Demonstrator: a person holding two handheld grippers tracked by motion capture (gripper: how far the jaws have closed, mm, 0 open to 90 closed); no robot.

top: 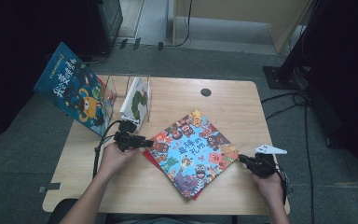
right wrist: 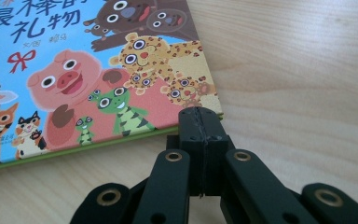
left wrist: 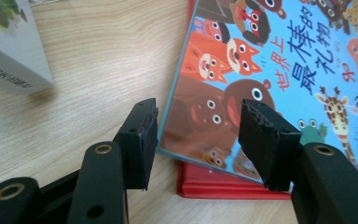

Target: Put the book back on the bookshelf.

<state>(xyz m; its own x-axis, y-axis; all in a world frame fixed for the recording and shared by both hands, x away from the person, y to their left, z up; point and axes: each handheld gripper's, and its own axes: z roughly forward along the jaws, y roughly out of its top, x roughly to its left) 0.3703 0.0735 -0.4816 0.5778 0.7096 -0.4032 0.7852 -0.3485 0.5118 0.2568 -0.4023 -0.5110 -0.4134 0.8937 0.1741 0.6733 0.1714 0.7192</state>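
The picture book [top: 193,151] is lying mid-table [top: 242,98] on a red book [left wrist: 223,184]. Its nine o'clock corner is being straddled by the left hand-held gripper [left wrist: 198,128], jaws parted, nothing clamped. The right hand-held gripper [right wrist: 204,126], shut and empty, is being held at the three o'clock corner. Both books could be caught together, or the cover pushed askew.

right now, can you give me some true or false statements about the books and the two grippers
1. The left gripper has open fingers at a corner of the animal picture book. True.
2. The right gripper is wide open. False: its fingers are shut together beside that book's edge.
3. A red book lies under the animal picture book. True.
4. The blue book lies flat mid-table. False: it leans at the table's far left edge by a clear rack.
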